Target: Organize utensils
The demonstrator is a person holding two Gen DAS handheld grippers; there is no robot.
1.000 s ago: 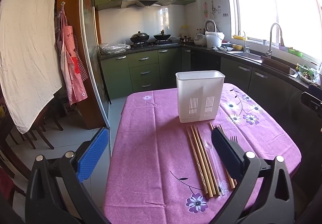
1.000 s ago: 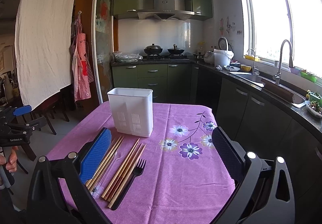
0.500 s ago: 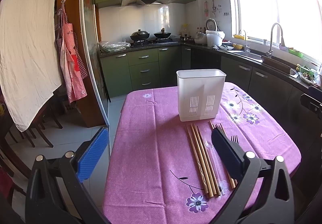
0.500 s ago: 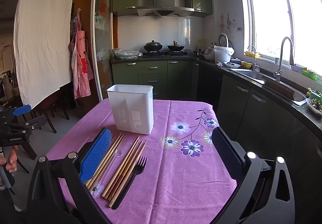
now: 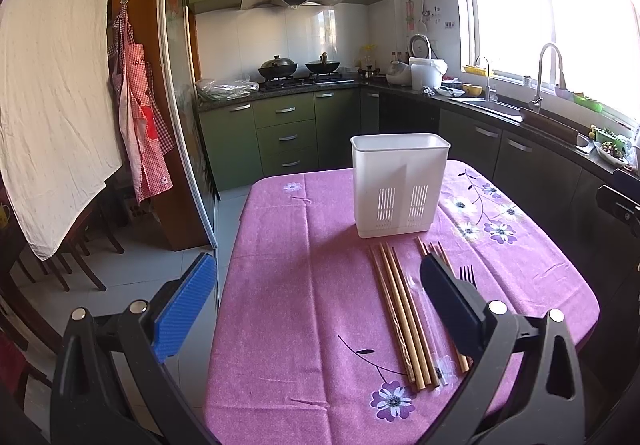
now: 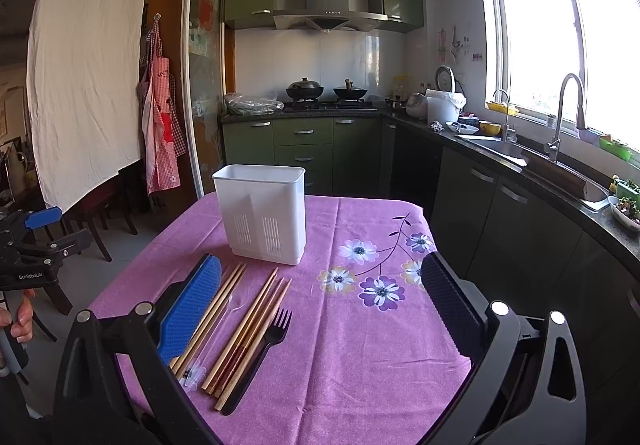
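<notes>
With nothing yet lifted, the chopsticks and black fork lie in a row on the table just in front of the empty white holder, ready for sorting, while the left claw and right claw both hang spread apart and empty

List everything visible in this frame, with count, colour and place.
Holder: one, white, upright mid-table.
Chopsticks: several, wooden, flat in front of the holder; exact count unclear.
Fork: one, black, right of the chopsticks.
Clear utensil: one, transparent, among the chopsticks.
Tablecloth: one, purple, floral.
Woks: two, black, on the stove.
Apron: red checked, hanging left.
Left gripper: open, empty.
Right gripper: open, empty.
</notes>
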